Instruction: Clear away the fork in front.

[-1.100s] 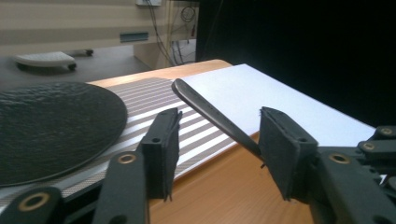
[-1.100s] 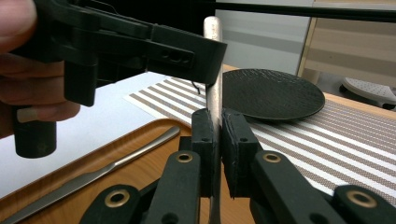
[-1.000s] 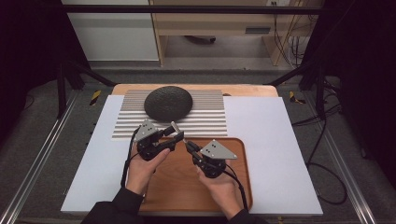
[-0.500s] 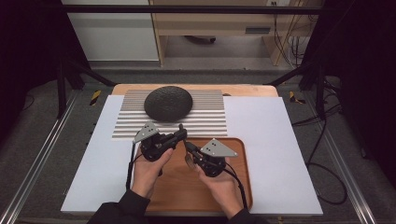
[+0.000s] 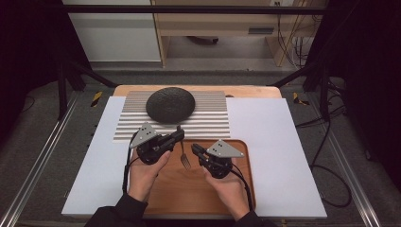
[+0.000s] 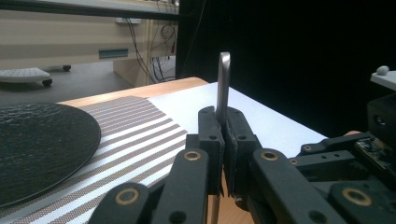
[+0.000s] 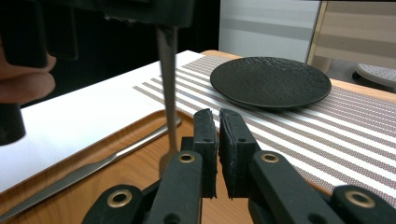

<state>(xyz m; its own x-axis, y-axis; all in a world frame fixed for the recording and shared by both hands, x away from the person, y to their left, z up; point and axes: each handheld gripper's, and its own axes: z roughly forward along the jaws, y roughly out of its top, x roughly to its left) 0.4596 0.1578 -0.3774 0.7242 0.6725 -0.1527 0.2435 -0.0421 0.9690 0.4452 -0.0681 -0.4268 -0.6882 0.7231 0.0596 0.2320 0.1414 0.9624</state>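
Fork (image 5: 183, 152) hangs upright in the left hand-held gripper (image 5: 179, 135), clamped tight by its handle with tines pointing down over the wooden tray (image 5: 239, 179), just left of the empty, closed right hand-held gripper (image 5: 194, 149), the plate (image 5: 170, 105) lying beyond.

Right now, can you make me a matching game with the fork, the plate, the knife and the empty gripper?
Things:
1. fork
2. black plate
3. knife
4. right gripper

Where or how:
A. lying flat on the wooden tray
B. jaws shut on nothing
C. sitting on the striped mat
D. held between the left gripper jaws, prongs pointing down

Pairs: 1-D, 2-C, 3-A, 4-B
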